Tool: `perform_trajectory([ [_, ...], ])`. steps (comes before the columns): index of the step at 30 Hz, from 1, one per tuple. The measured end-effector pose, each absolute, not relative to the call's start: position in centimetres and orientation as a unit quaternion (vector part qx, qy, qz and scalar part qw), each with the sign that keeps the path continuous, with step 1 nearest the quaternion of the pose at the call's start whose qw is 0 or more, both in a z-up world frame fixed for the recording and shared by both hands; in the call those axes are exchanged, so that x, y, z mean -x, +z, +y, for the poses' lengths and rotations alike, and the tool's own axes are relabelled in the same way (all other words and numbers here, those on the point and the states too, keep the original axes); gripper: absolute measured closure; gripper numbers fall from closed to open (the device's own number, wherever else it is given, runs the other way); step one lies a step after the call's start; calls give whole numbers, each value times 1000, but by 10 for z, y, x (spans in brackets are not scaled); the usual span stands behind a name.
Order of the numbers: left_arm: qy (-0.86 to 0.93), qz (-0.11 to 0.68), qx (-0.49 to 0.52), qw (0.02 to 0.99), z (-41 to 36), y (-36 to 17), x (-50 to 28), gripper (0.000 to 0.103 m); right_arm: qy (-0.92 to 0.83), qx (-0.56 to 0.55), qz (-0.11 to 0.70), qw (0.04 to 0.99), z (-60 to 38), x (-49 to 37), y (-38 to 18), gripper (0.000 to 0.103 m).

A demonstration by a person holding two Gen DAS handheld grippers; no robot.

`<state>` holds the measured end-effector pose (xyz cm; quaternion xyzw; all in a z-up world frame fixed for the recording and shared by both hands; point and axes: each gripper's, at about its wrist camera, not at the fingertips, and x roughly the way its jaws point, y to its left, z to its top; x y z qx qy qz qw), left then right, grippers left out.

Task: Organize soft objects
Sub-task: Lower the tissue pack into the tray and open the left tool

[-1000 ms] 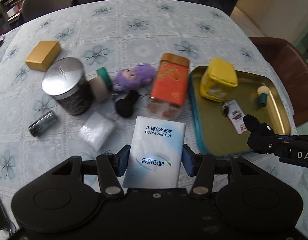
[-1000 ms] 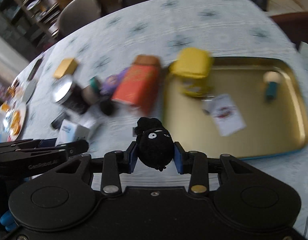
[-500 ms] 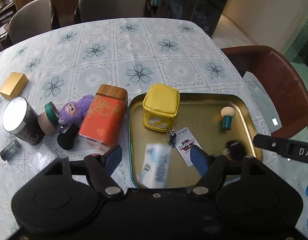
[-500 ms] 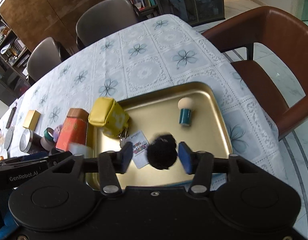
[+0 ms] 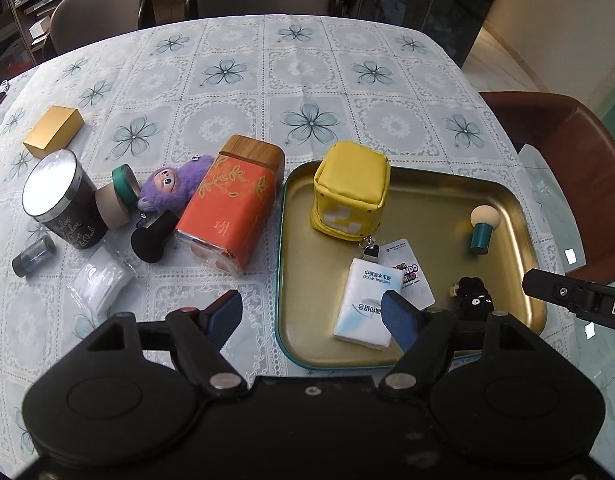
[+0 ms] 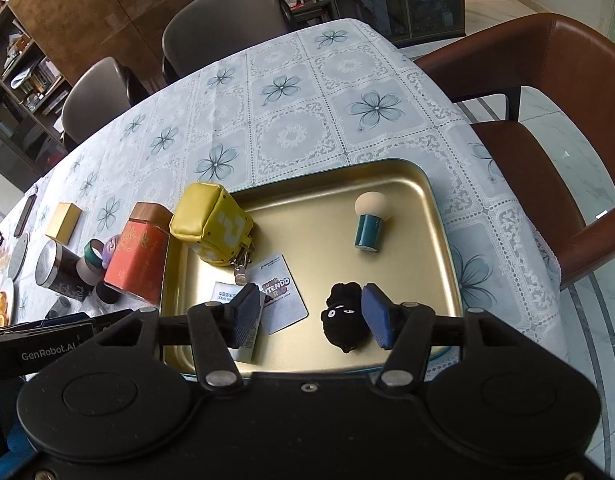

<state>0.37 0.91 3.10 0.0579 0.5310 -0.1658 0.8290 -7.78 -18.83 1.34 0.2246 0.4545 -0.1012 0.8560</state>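
Note:
A gold tray (image 5: 427, 208) holds a yellow cube plush (image 5: 351, 188), a teal-handled puff (image 5: 481, 226), a white tissue pack (image 5: 367, 304) and a small black plush (image 5: 473, 300). My left gripper (image 5: 311, 312) hovers over the tray's near left corner, jaws opening, with the tissue pack lying free beside its right pad. In the right wrist view my right gripper (image 6: 312, 314) stands open above the tray (image 6: 407, 280). The black plush (image 6: 343, 320) lies loose by its right pad. A purple plush (image 5: 175, 184) remains on the tablecloth.
Left of the tray stand an orange tin (image 5: 231, 212), a black brush (image 5: 153, 236), tape rolls (image 5: 121, 196), a black canister (image 5: 63, 200), a grey vial (image 5: 33, 256), a white packet (image 5: 99, 284) and a gold box (image 5: 53, 130). A brown chair (image 5: 567, 152) stands past the table's right edge.
Both grippers moved right over the tray and opened. The tissue pack dropped from the left gripper and the black plush from the right; both now lie in the tray.

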Motion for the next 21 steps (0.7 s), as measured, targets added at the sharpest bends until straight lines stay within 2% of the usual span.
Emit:
perform_trajectory([
  [21,-140,573,-76,804,9,13,-2,16,-101,-218,482,843,-180,76,3,47],
])
